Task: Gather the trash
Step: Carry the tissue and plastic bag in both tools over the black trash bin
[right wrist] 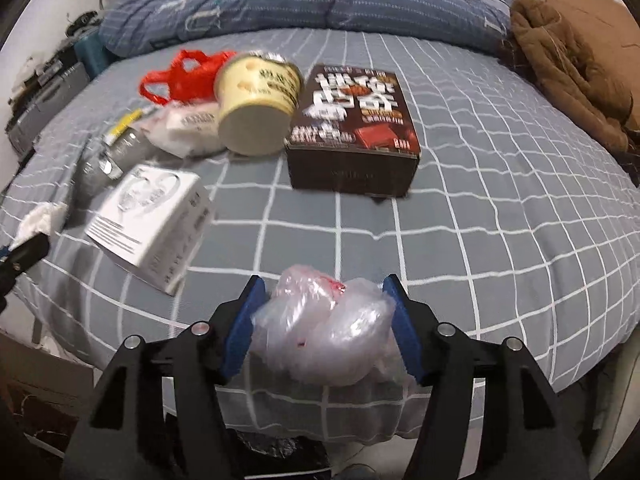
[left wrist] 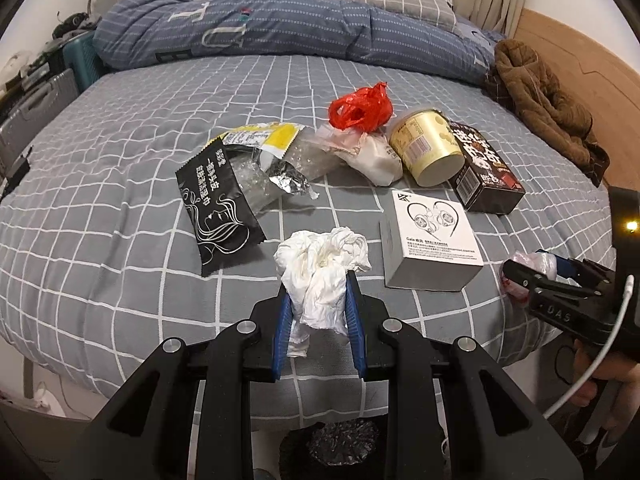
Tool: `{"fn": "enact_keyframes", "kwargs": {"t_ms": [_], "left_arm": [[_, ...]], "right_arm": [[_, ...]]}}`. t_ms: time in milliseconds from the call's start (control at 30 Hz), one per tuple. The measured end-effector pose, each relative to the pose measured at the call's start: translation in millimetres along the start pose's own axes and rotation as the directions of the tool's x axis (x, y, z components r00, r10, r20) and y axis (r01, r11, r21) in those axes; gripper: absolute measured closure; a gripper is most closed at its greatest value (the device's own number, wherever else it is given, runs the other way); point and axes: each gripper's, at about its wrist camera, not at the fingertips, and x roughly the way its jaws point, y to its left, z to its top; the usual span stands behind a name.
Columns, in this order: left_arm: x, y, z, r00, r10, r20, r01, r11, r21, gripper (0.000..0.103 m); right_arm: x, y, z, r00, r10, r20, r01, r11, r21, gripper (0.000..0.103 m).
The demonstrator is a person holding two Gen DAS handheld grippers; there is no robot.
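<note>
A crumpled white tissue [left wrist: 320, 268] sits between the blue pads of my left gripper [left wrist: 316, 280], which is shut on it above the bed's near edge. My right gripper [right wrist: 324, 284] has its jaws apart, and a clear crumpled plastic bag [right wrist: 324, 336] with red specks bulges loosely between the pads. The left wrist view shows the same right gripper [left wrist: 520, 276] low at the right, held by a hand, with the bag [left wrist: 536, 262] at its tips. Below both grippers lies a dark bin liner [left wrist: 340, 444].
On the grey checked bed [left wrist: 120, 208] lie a white earphone box [left wrist: 430, 240], a black carton [right wrist: 352, 120], a tipped yellow cup [right wrist: 256, 108], a red plastic bag [left wrist: 360, 106], a black wrapper [left wrist: 218, 208] and clear wrappers. A blue duvet [left wrist: 260, 24] and a brown garment [left wrist: 548, 108] lie behind.
</note>
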Motion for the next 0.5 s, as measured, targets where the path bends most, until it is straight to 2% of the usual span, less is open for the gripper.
{"fn": "enact_keyframes", "kwargs": {"t_ms": [67,100,233,500], "left_arm": [[1.5,0.2,-0.4,1.0,0.0,-0.004,0.0,1.0,-0.002,0.079],[1.7,0.5,-0.4,1.0,-0.002,-0.005,0.002,1.0,-0.004,0.079],[0.6,0.1,-0.8,1.0,-0.001,-0.002,0.001,1.0,-0.001,0.079],[-12.6,-4.4,-3.0,1.0,-0.005,0.019,0.005,1.0,-0.003,0.079]], "right_arm": [[4.3,2.1,-1.6,1.0,-0.029,-0.012,0.029,0.999,-0.013,0.038],[5.3,2.4,-2.4,0.999,-0.036,-0.015,0.036,0.999,-0.016,0.043],[2.2,-1.5,-1.8,1.0,-0.029,-0.009,0.029,1.0,-0.007,0.048],[-43.7,-2.0,3.9,0.992,0.021,0.126,-0.024,1.0,0.019,0.049]]}}
